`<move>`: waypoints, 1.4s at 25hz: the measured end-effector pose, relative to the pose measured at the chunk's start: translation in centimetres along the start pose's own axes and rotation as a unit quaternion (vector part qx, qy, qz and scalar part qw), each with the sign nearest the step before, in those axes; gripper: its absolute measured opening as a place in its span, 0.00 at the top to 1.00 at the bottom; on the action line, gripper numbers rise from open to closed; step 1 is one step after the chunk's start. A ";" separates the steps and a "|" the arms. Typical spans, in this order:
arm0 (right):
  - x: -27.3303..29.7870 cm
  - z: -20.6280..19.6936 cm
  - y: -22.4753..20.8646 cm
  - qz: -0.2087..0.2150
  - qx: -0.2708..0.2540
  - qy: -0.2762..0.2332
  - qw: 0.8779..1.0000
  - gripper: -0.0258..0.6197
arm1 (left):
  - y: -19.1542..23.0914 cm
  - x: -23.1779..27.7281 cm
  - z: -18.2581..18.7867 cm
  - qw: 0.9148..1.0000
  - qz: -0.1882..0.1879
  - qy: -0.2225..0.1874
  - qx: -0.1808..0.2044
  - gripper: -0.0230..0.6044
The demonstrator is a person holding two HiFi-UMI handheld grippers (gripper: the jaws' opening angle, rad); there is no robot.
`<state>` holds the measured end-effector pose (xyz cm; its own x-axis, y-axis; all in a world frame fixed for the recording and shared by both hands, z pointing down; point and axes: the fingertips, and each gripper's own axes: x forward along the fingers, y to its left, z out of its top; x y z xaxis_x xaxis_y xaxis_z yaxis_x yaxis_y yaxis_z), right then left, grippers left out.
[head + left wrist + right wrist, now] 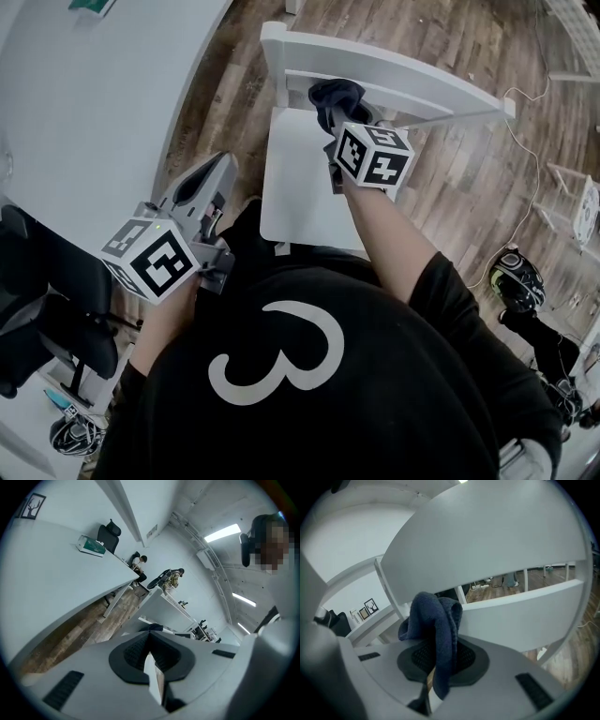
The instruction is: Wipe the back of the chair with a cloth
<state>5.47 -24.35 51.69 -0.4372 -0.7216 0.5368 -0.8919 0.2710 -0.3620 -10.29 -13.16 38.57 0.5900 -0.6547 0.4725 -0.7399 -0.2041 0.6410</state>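
Up by the far rails, the right gripper (436, 667) is pinched tight on a bunched blue cloth (436, 620), right at the white chair back (403, 80). I'd press it flat and sweep along each slat. The left gripper (152, 656) hangs closed and empty, near left.

Head view looks steeply down over the person's torso onto the chair (309, 187) and the floor (469, 197). Left gripper view looks along the left tongs (150, 634), tilted upward past the bench (56, 573) edge toward the ceiling, while right gripper view faces the chair back (487, 550) at close quarters. Head and right gripper views share the chair back; head and left gripper views share the bench.
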 end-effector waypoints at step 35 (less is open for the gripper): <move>-10.4 0.2 -18.5 -0.095 0.057 -0.032 0.993 0.88 | -7.4 6.2 -5.0 0.996 -0.049 0.070 0.028 0.94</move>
<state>26.57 -22.03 52.68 -0.2513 -0.7932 0.5547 -0.9368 0.0552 -0.3454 0.47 -12.08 39.86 0.6970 -0.5227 0.4909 -0.6907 -0.3056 0.6554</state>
